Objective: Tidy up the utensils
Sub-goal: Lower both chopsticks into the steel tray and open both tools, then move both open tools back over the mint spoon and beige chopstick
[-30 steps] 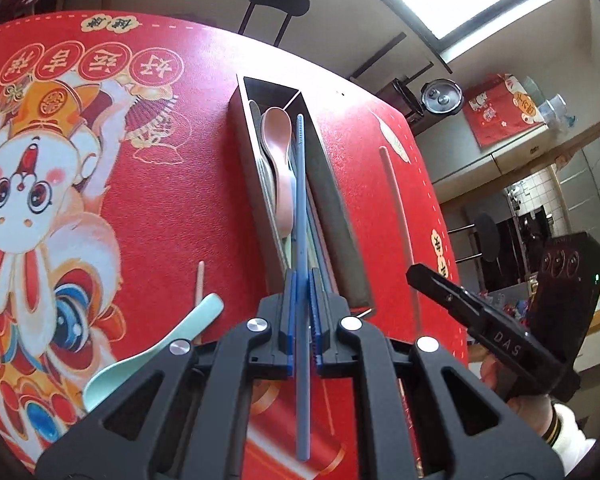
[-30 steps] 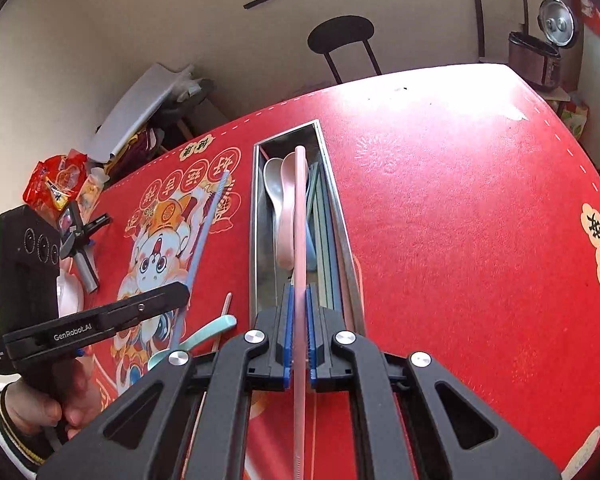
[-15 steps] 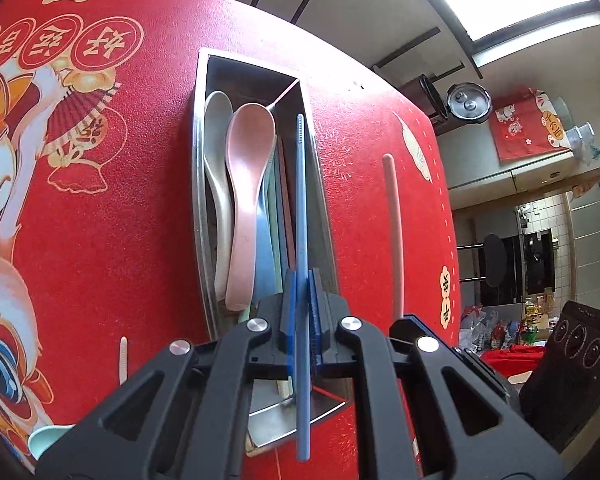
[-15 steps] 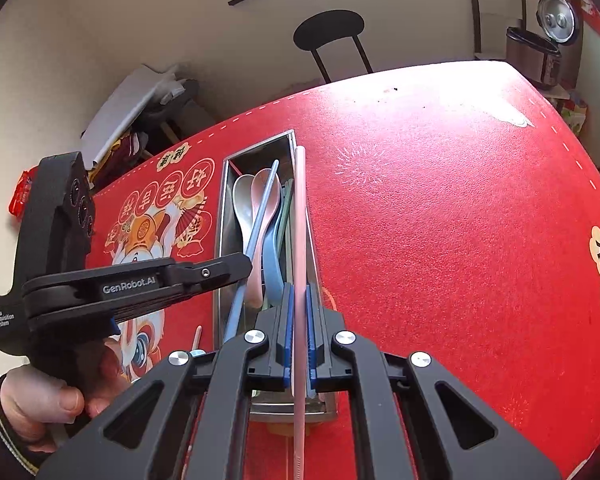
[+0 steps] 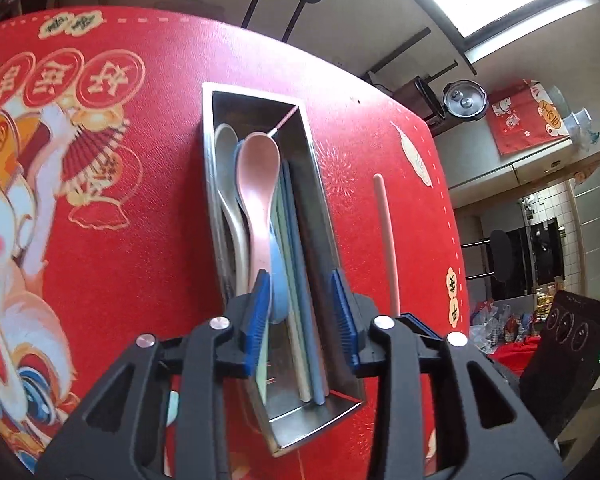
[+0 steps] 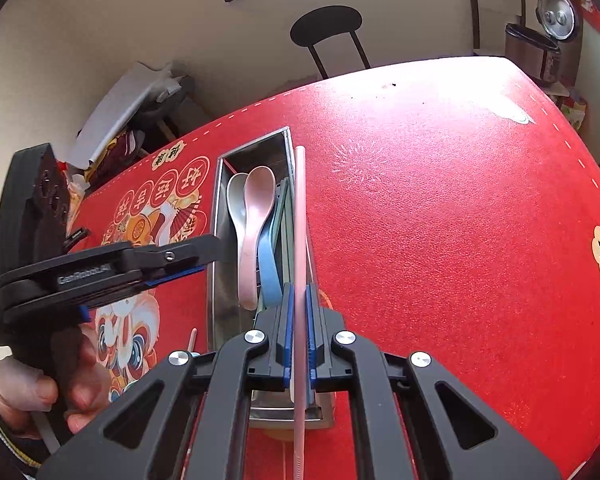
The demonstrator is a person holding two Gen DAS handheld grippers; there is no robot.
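Observation:
A long steel tray lies on the red tablecloth. It holds a pink spoon, a white spoon, a blue spoon and several chopsticks, among them a blue one. My left gripper is open and empty, just above the tray's near end. It shows from the side in the right wrist view. My right gripper is shut on a pink chopstick, held over the tray's right wall; it also shows in the left wrist view.
A pale chopstick lies on the cloth left of the tray, with a mint spoon partly hidden under the left gripper. A black chair stands past the table's far edge. A rice cooker sits at the far right.
My left gripper opened and let the blue chopstick drop into the tray. My right gripper with the pink chopstick came closer to the tray's right side.

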